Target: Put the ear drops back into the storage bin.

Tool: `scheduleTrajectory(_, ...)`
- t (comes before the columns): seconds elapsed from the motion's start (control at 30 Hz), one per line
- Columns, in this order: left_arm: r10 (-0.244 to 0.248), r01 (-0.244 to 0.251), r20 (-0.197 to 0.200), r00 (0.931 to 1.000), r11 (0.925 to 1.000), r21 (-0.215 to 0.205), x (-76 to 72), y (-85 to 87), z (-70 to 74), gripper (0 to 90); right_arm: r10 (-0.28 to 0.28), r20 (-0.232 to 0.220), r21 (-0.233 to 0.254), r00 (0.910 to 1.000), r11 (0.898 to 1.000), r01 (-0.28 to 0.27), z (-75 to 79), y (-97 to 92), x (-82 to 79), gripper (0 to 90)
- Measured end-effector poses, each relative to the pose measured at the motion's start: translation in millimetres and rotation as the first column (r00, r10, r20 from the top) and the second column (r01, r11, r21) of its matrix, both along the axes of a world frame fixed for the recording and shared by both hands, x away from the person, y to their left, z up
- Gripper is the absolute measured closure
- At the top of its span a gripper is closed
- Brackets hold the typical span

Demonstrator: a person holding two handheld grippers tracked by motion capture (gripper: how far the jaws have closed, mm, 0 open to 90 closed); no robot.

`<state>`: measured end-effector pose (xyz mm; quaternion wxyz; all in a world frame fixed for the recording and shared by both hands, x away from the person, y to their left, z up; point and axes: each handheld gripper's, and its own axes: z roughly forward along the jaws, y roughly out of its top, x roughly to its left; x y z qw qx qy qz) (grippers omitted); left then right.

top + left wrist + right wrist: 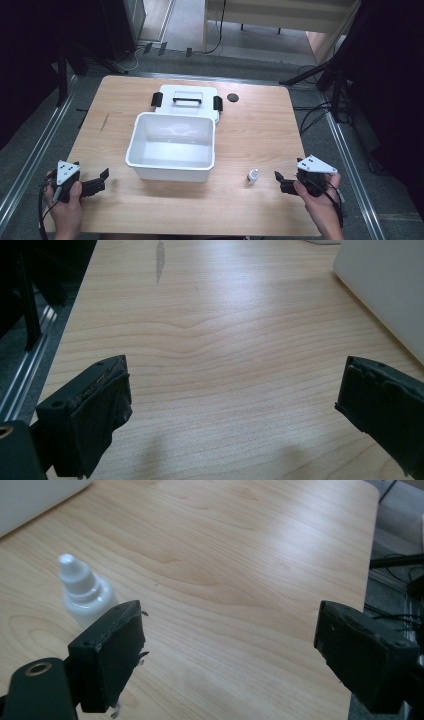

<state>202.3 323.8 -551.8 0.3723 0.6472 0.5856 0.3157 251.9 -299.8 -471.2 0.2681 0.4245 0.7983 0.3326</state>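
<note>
The worktop is a pale wood-grain slab with rounded corners, smooth and faintly glossy, with a small dark streak near its left edge. At its middle sits a white plastic bin, rectangular with rounded corners and a thick rolled rim, open at the top and showing bare glossy walls inside. Touching the bin's far side lies its flat white lid, which carries a black bar handle in the centre and a black latch at each end. A small black disc lies just right of the lid. A little white dropper bottle stands upright near the bin's front right corner (a squat rounded body under a tapered cap). The left claw, held in a hand at the worktop's near left, has its matt black jaws spread wide over bare wood and grips nothing. The right claw, at the near right, is likewise spread wide and grips nothing, with the bottle just beside its jaw.
</note>
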Motion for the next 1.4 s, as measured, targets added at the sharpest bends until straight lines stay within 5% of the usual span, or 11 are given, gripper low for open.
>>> scheduleTrajectory(0.2, 0.0, 0.0, 0.0, 1.0, 1.0, 0.0, 0.3, -0.1, 0.1, 1.4, 0.073, -0.061, -0.099, 0.9955, 0.992, -0.079, 20.2, 17.6, 11.0, 12.3)
scheduleTrajectory(0.37, -0.001, 0.001, 0.0, 1.0, 1.0, 0.0, 0.3, 0.0, 0.0, 1.4, 0.139, -0.136, -0.191, 0.9808, 0.968, -0.164, 29.6, 33.2, 22.5, 12.4)
scheduleTrajectory(0.43, -0.002, 0.002, 0.0, 1.0, 1.0, 0.0, 0.4, 0.1, 0.0, 1.4, 0.188, -0.195, -0.257, 0.9625, 0.937, -0.235, 33.4, 43.4, 29.3, 12.5)
scheduleTrajectory(0.57, -0.002, 0.002, 0.0, 1.0, 1.0, -0.001, 0.4, 0.2, 0.0, 1.4, 0.219, -0.277, -0.307, 0.9356, 0.903, -0.302, 40.9, 56.6, 35.7, 12.7)
scheduleTrajectory(0.8, -0.002, 0.002, 0.002, 1.0, 1.0, -0.003, 0.4, 0.1, 0.0, 1.4, 0.261, -0.4, -0.322, 0.8783, 0.857, -0.402, 53.1, 71.7, 49.5, 13.1)
scheduleTrajectory(0.87, -0.002, 0.002, 0.0, 1.0, 1.0, -0.002, 0.3, 0.2, 0.1, 1.4, 0.267, -0.411, -0.327, 0.8714, 0.849, -0.415, 54.4, 74.1, 50.7, 13.1)
scheduleTrajectory(0.9, -0.003, 0.003, 0.0, 1.0, 1.0, -0.002, 0.4, 0.3, 0.1, 1.4, 0.285, -0.443, -0.322, 0.8503, 0.835, -0.447, 56.2, 79.3, 53.4, 12.8)
scheduleTrajectory(1.03, -0.003, 0.003, -0.002, 1.0, 1.0, -0.002, 0.6, 0.2, 0.0, 1.4, 0.283, -0.481, -0.345, 0.8298, 0.809, -0.476, 55.4, 88.0, 56.5, 13.2)
scheduleTrajectory(1.2, -0.003, 0.003, -0.001, 1.0, 1.0, -0.003, 0.6, 0.4, 0.0, 1.4, 0.286, -0.555, -0.349, 0.7814, 0.772, -0.531, 48.1, 102.0, 61.5, 20.1)
scheduleTrajectory(1.27, -0.004, 0.004, -0.001, 1.0, 1.0, -0.003, 0.6, 0.4, 0.0, 1.4, 0.286, -0.56, -0.354, 0.7775, 0.766, -0.537, 46.7, 103.5, 61.8, 22.1)
scheduleTrajectory(1.4, -0.004, 0.004, -0.001, 1.0, 1.0, -0.006, 0.7, 0.5, 0.0, 1.4, 0.295, -0.598, -0.35, 0.7452, 0.74, -0.574, 38.4, 110.7, 62.8, 36.7)
